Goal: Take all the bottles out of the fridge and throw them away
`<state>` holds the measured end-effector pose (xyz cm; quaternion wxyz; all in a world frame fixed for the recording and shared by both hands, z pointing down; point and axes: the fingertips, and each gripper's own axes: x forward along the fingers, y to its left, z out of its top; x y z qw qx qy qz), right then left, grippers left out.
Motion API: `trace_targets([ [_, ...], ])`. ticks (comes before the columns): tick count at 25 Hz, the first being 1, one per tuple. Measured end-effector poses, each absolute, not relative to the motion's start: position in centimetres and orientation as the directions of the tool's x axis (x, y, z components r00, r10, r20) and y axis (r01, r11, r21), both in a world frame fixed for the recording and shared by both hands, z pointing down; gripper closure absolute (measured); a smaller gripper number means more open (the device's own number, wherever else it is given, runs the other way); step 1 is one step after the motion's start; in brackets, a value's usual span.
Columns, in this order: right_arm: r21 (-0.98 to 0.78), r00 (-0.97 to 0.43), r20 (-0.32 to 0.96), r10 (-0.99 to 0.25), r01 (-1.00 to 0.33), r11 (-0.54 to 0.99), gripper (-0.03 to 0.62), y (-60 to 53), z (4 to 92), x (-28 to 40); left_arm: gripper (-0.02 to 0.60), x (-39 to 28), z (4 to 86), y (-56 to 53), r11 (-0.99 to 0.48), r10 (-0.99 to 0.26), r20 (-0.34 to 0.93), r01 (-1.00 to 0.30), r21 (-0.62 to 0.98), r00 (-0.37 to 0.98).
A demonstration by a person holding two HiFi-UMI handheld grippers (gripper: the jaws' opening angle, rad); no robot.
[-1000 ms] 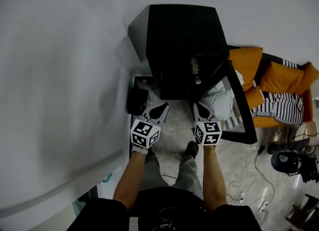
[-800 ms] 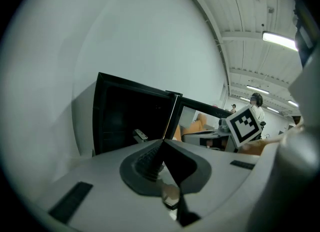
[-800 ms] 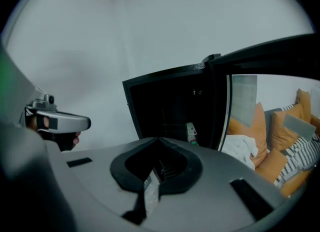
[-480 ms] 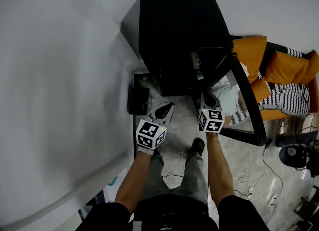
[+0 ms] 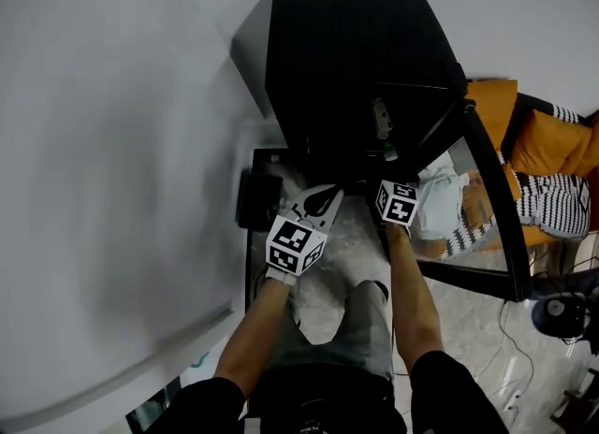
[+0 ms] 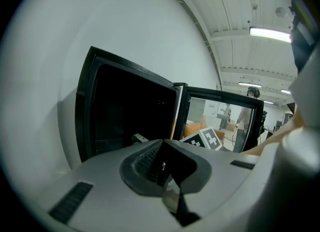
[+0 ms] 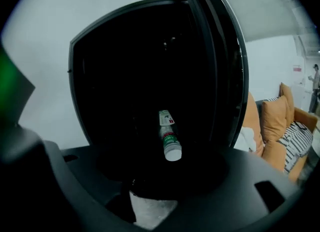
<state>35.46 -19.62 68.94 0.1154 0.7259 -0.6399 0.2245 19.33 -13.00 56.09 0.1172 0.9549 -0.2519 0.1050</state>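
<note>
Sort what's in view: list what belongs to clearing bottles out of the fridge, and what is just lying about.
Job in hand:
- black fridge, door open
- bottle inside it
- right gripper, jaws just opening, nothing between them, facing the bottle

Lying about:
- orange cushions
- striped cushion
- cables on the floor

Shot dim and muted. Lit from overhead by ceiling strip light [image 6: 270, 34], slightly blown out. Lost fridge [image 5: 346, 77] interior to near-black; caught only the bottle [image 7: 169, 138]. Bent and vignetted hard at edges in both gripper views; blurred near foreground.
</note>
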Motion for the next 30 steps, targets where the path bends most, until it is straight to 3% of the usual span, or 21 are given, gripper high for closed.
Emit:
trace_targets([
  [12,0.079,0.293,0.411,-0.863,-0.955,-0.286,0.336,-23.9,74.6,37.9,0.575,18.7,63.1,-16.2,-0.869,-0.448,0.23,-0.481,0.118,0.864],
  [16,0.021,0.289,0.406,-0.867,-0.952,-0.307,0.342,-24.9,74.9,38.0,0.575,18.4,63.8,-16.8,-0.87,-0.448,0.224,-0.48,0.11,0.865],
  [18,0.014,0.283,0.398,-0.873,-0.953,-0.302,0.387,-25.0,74.6,37.8,0.575,18.1,63.9,-17.1,-0.87,-0.451,0.222,-0.481,0.109,0.865],
  [30,0.011,0.23,0.396,-0.889,-0.969,-0.246,0.398,-23.8,68.5,35.4,0.575,17.1,58.6,-16.7,-0.869,-0.443,0.218,-0.476,0.134,0.87],
])
